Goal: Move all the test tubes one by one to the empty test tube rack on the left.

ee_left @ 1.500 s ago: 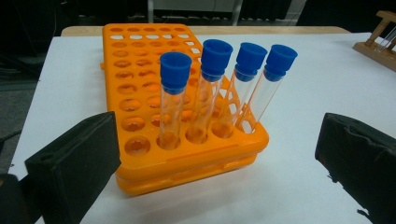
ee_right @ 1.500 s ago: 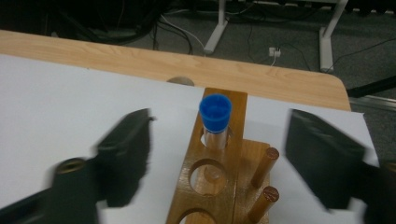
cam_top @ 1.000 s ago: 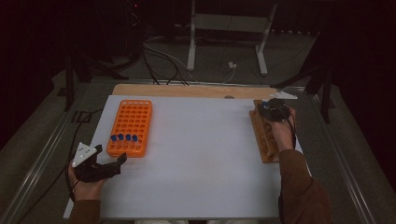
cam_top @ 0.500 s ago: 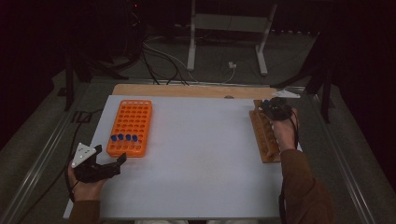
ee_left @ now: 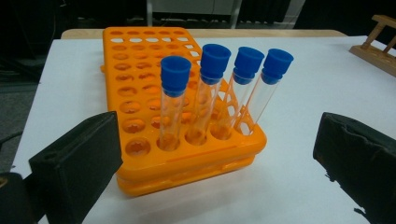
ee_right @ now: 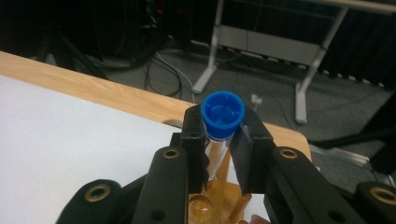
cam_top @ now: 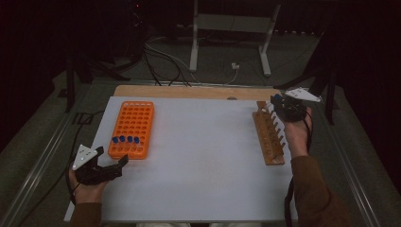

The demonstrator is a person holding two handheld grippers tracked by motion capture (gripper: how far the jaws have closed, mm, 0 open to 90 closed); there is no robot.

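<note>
My right gripper is shut on a clear tube with a blue cap, held upright just above the far end of the wooden rack. The blue cap shows at the jaw tips in the high view. My left gripper stands open and holds nothing, at the near left of the table, facing the orange rack. Several blue-capped tubes stand in that rack's nearest row.
The white table top has a bare wooden strip along its far edge. Beyond it are a metal stand's legs and cables on the floor. The wooden rack's end shows far right in the left gripper view.
My right gripper has risen from the far end of the wooden rack with the tube in it. The left hand has stayed where it was.
</note>
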